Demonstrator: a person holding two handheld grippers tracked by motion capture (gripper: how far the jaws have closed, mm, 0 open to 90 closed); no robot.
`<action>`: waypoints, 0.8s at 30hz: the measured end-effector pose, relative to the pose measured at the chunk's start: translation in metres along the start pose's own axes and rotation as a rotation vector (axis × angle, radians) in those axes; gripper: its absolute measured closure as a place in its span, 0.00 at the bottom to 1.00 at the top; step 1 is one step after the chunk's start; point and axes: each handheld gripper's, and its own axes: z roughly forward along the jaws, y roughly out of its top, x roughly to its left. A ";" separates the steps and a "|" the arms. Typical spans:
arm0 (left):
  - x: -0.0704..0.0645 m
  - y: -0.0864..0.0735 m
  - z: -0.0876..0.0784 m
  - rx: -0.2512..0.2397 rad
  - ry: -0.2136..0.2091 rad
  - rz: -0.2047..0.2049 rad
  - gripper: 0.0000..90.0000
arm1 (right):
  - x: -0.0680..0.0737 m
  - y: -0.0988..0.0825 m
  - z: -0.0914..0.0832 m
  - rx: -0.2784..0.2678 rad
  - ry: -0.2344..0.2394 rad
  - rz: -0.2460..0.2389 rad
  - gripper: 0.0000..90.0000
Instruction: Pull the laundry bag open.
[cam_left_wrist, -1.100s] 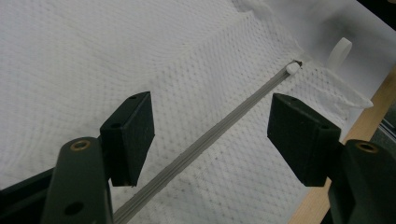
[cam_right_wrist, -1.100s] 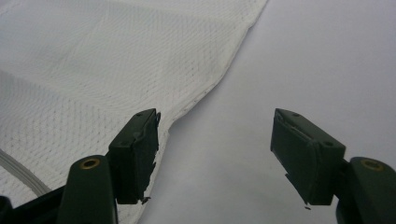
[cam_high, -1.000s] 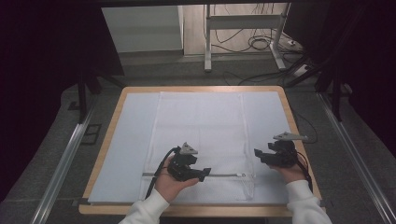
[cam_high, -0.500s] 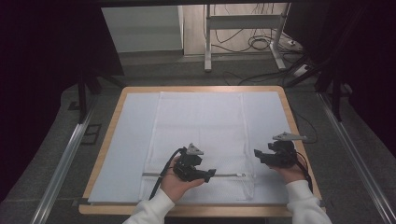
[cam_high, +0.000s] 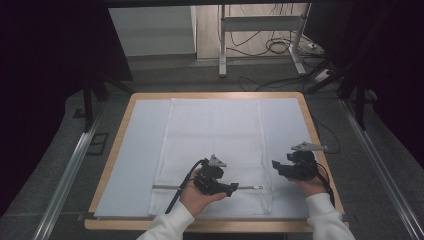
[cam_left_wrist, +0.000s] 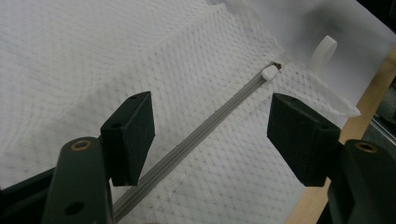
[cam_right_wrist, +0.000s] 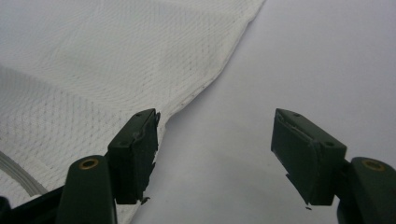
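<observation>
Left gripper (cam_high: 234, 188) now further along zipper (cam_left_wrist: 196, 137)

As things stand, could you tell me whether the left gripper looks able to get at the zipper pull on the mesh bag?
Probably yes. The left gripper is open, straddling the zipper track, and the white pull lies just ahead along it with only flat mesh bag between.

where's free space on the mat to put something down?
Two bare strips of mat: left, between mesh bag and the table's wooden edge, and right, from bag to edge, ahead of right gripper. Crowded near the zipper, where left gripper hovers.
</observation>
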 end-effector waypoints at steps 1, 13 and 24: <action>-0.001 0.001 0.001 0.002 -0.003 -0.001 0.36 | 0.000 0.000 0.000 0.000 -0.002 -0.001 0.34; -0.009 0.007 0.009 0.012 -0.019 0.008 0.36 | 0.000 0.000 0.001 0.004 -0.009 -0.007 0.34; -0.022 0.011 0.020 0.030 -0.042 0.018 0.38 | 0.000 -0.001 0.000 0.006 -0.015 -0.010 0.34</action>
